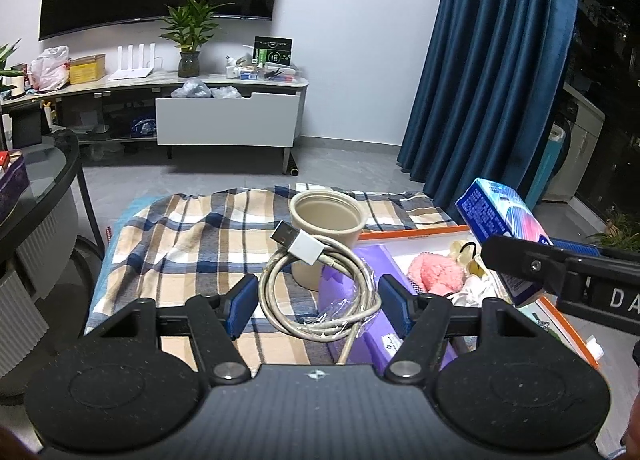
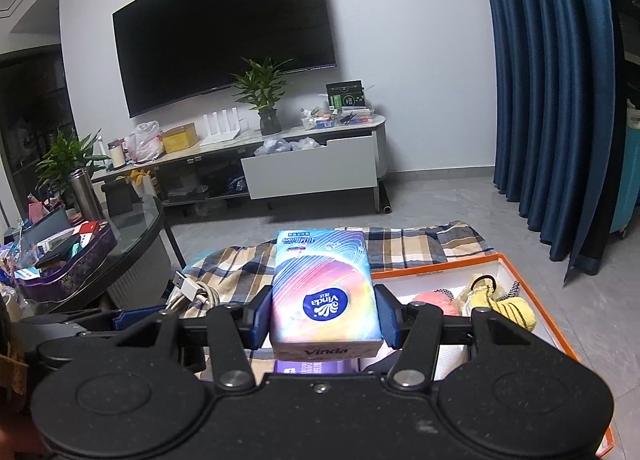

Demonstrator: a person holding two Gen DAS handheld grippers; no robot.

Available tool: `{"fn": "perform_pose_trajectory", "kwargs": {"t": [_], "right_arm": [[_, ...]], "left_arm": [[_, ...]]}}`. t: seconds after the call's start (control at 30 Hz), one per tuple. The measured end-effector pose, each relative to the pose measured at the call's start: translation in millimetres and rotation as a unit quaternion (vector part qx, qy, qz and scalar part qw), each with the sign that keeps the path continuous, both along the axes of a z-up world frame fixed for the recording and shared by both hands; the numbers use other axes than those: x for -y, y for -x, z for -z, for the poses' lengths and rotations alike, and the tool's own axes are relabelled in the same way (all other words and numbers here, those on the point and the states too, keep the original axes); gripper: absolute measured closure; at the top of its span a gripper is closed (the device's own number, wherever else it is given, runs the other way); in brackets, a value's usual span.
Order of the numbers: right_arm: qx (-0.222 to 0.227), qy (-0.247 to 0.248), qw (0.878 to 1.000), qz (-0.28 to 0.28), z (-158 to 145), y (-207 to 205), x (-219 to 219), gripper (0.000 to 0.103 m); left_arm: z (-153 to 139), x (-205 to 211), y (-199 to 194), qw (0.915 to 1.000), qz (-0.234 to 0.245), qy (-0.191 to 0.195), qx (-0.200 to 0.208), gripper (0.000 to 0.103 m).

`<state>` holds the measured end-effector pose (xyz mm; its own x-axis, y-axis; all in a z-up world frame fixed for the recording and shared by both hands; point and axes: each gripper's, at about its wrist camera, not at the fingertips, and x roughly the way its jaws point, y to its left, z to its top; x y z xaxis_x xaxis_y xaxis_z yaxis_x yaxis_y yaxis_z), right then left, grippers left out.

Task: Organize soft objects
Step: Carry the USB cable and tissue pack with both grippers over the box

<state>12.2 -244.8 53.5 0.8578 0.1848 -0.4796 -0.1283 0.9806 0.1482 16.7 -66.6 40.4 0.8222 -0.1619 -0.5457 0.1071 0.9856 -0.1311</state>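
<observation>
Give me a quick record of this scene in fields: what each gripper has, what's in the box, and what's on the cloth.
left gripper: jaws around a coiled USB cable; whether the pads press it is unclear
right gripper: jaws shut on a tissue pack
orange-rimmed box: holds a pink plush and a yellow striped plush
plaid cloth: beige cup stands upright, empty
purple pack: lies beside the cup, at the box edge
</observation>
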Motion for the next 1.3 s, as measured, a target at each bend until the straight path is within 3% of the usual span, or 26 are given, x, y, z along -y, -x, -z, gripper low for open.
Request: {"fn": "perform_pose_trajectory", "kwargs": {"t": [1.3], "right_arm": [[-0.001, -0.012, 0.998, 0.066, 0.4, 10.2, 48.5, 0.039]], "left_arm": [[4.2, 43.6, -9.2, 0.9978, 0.067, -0.003, -0.003, 0.036]]}}
